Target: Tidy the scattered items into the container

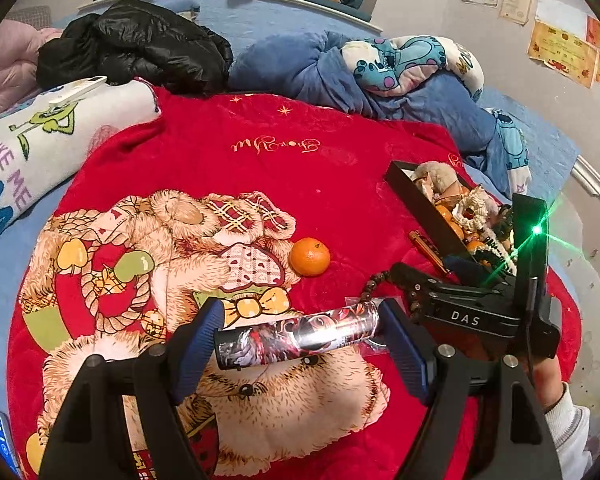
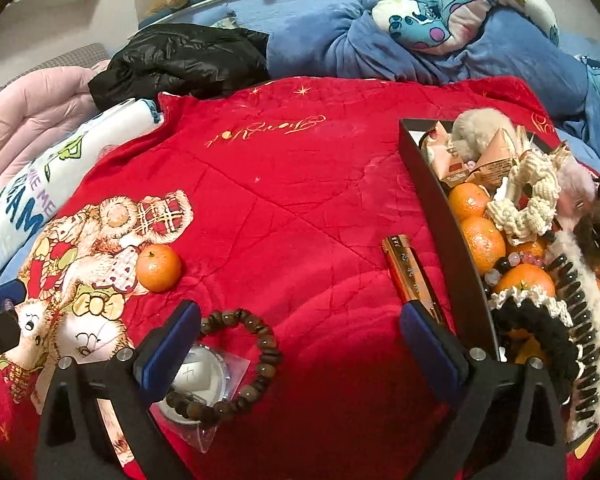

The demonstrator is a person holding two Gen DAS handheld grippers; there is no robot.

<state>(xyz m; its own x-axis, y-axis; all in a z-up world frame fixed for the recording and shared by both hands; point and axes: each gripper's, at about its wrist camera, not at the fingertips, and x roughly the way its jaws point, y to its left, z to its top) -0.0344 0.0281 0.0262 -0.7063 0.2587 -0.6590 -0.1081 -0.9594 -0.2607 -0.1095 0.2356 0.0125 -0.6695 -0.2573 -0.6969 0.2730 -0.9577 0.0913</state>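
My left gripper (image 1: pixel 300 318) is shut on a patterned red, black and white tube (image 1: pixel 296 336), held by its two ends just above the red blanket. My right gripper (image 2: pixel 300 316) stands wide open with nothing between its fingers. A brown bead bracelet (image 2: pixel 260 344) lies by its left finger, partly over a round tin in a clear bag (image 2: pixel 198 372). A gold tube (image 2: pixel 410 272) lies against the black box (image 2: pixel 432 200), touching the right fingertip. The box holds tangerines, hair ties, clips and small cartons. One loose tangerine (image 2: pixel 158 268) sits on the blanket's bear print.
The red blanket (image 2: pixel 300 200) covers a bed. A black jacket (image 2: pixel 180 60), a white printed pillow (image 2: pixel 40 200) and a blue quilt with a plush toy (image 2: pixel 440 20) lie along its far side. A person's hand in a white sleeve (image 1: pixel 560 412) holds the right gripper.
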